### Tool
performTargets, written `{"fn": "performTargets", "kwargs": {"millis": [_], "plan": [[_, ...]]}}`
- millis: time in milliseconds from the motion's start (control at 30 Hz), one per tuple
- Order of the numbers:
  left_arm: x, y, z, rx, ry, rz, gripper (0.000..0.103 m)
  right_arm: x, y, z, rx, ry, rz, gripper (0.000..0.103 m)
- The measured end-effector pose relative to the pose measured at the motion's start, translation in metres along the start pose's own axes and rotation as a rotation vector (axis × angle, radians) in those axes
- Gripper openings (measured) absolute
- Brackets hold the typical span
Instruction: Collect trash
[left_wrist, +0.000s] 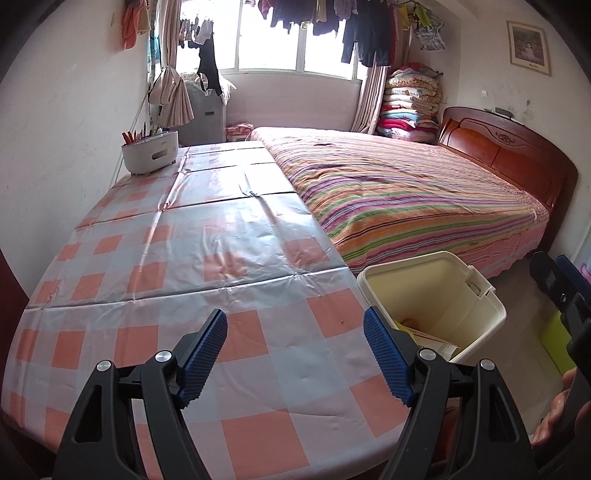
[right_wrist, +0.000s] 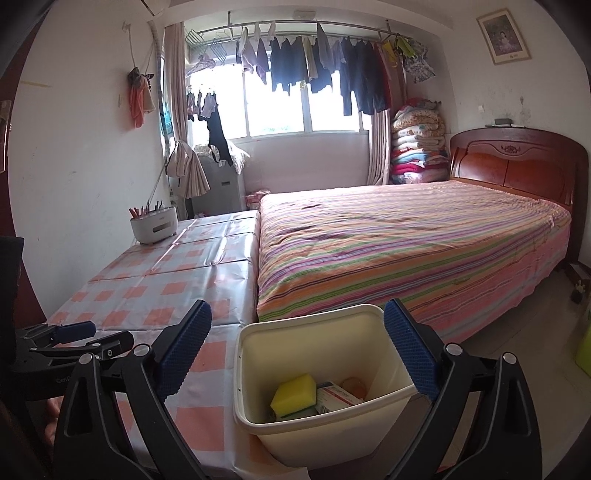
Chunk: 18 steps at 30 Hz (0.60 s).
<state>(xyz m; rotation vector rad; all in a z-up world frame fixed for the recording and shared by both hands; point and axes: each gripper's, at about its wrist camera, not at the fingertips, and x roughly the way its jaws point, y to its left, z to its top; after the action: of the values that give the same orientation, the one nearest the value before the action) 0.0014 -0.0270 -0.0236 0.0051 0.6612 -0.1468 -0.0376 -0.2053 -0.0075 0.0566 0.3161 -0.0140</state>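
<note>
Black tool (left_wrist: 295, 332), blue ribbed pads (left_wrist: 205, 360), silver screws

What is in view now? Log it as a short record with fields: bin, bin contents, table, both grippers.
bin: cream trash bin, open top, beside the table edge
bin contents: yellow sponge, small carton, something round behind them
table: checked tablecloth; white holder at far end
left gripper: open, nothing between fingers
right gripper: open, nothing between fingers, over the bin

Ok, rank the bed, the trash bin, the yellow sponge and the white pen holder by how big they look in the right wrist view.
1. bed
2. trash bin, though its nearness to the camera inflates it
3. and 4. yellow sponge and white pen holder: look alike, unranked
</note>
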Motion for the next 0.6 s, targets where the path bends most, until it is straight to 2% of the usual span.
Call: {"fn": "performTargets", "kwargs": {"millis": [433, 600], "plan": [[0.0001, -0.0055, -0.0017, 0.039, -0.013, 0.008, 0.074, 0.0007, -0.0019, -0.001, 0.006, 0.006, 0.001, 0.093], [0.003, -0.0085, -0.0026, 0.056, 0.006, 0.0, 0.074, -0.0003, -0.0019, -0.0008, 0.009, 0.003, 0.003, 0.093]]}}
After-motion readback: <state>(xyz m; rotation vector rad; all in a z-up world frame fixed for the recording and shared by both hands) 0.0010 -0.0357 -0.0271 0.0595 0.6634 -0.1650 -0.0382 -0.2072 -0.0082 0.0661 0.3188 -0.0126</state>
